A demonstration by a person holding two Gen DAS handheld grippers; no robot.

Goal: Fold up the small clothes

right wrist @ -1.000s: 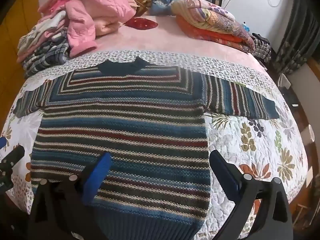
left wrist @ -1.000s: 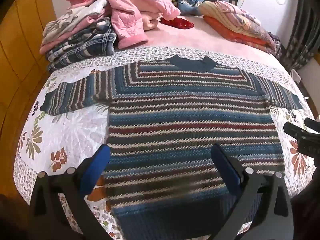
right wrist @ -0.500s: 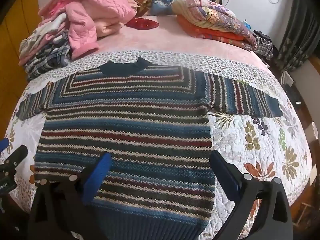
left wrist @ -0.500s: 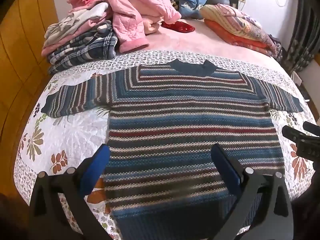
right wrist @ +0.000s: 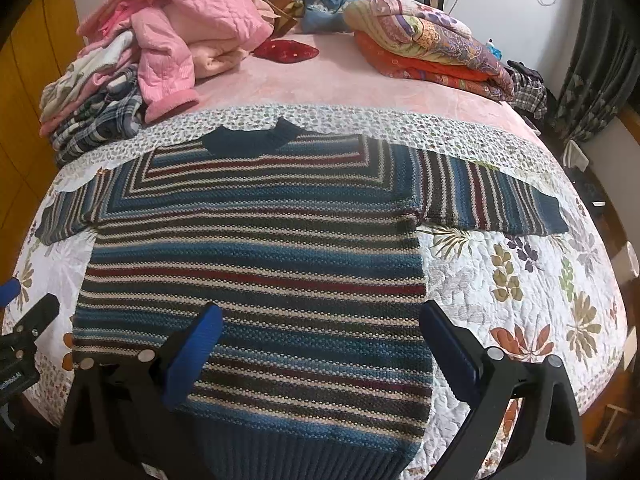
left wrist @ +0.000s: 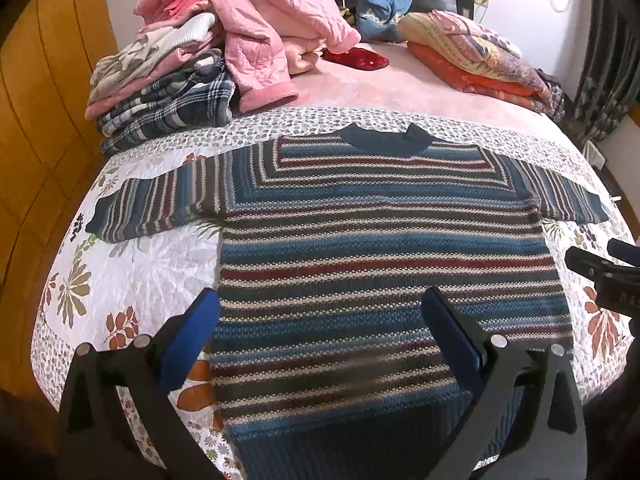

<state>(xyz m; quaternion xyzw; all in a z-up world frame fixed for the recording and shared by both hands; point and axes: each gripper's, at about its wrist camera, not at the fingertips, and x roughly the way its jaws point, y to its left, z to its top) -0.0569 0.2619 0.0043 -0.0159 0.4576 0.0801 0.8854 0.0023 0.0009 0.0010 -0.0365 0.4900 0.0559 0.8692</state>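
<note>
One striped knit sweater [left wrist: 384, 264] lies flat and face up on a floral quilt [left wrist: 132, 272], collar at 12 o'clock, hem at 6 o'clock, its two sleeves stretched out toward 9 and 3 o'clock. Two grippers hang above the hem end: the left gripper [left wrist: 320, 336] with its blue-padded fingers spread wide and holding nothing, the right gripper [right wrist: 320, 340] likewise wide apart and empty. Nothing has been folded yet, by the look of it. A clean first fold would likely mean each gripper pinching one sleeve near the cuff and laying it across the body, keeping the knit flat so the stripes stay straight and no ridge forms at the shoulder; thick knit tends to spring back, so a firm, low placement should help. Beyond the sweater, toward 11 o'clock, sits one heap of mixed clothes [left wrist: 192, 64] topped by a pink quilted jacket [right wrist: 200, 28]; toward 1 o'clock, one stack of folded blankets [right wrist: 424, 48].
</note>
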